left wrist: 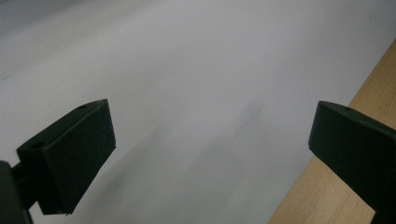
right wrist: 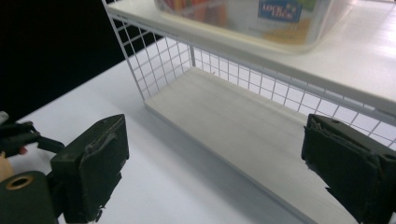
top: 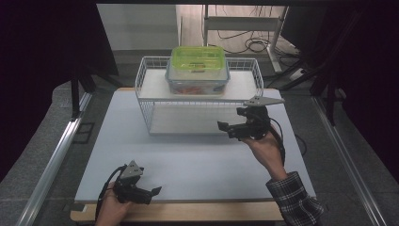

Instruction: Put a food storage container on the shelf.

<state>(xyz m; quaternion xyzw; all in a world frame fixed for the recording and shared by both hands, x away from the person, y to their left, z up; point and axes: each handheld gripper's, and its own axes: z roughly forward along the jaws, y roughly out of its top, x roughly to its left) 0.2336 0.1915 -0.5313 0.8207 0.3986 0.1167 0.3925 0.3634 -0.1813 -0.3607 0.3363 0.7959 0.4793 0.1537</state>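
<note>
Nearest the camera, at the worktop's (top: 197,165) front-left corner, the left gripper (top: 149,192) lies low over the white surface in a hand, its fingers (left wrist: 70,158) spread wide with nothing between them. In the left gripper view the bare white sheet runs between them, and the wooden front edge (left wrist: 355,140) of the worktop passes under the right-hand finger.

Farther in, right of centre, the right gripper (top: 229,128) is held by a hand (top: 263,146) coming out of a plaid sleeve (top: 294,200). Its fingers (right wrist: 93,163) stand wide apart, holding nothing, and point at the front right of the white wire rack (top: 197,101), just short of it.

The rack sits toward the worktop's far edge, about midway across. It has two pale boards: the lower shelf (right wrist: 243,126) lies bare, and the upper shelf (top: 150,84) carries a clear plastic food box (top: 197,77) with a lime-green clip lid (top: 197,59). The box stands upright near the middle of that shelf, lid on. Through its clear wall show orange and red contents (right wrist: 205,9), too blurred to name, and a blue label (right wrist: 280,9) on the side.
</note>
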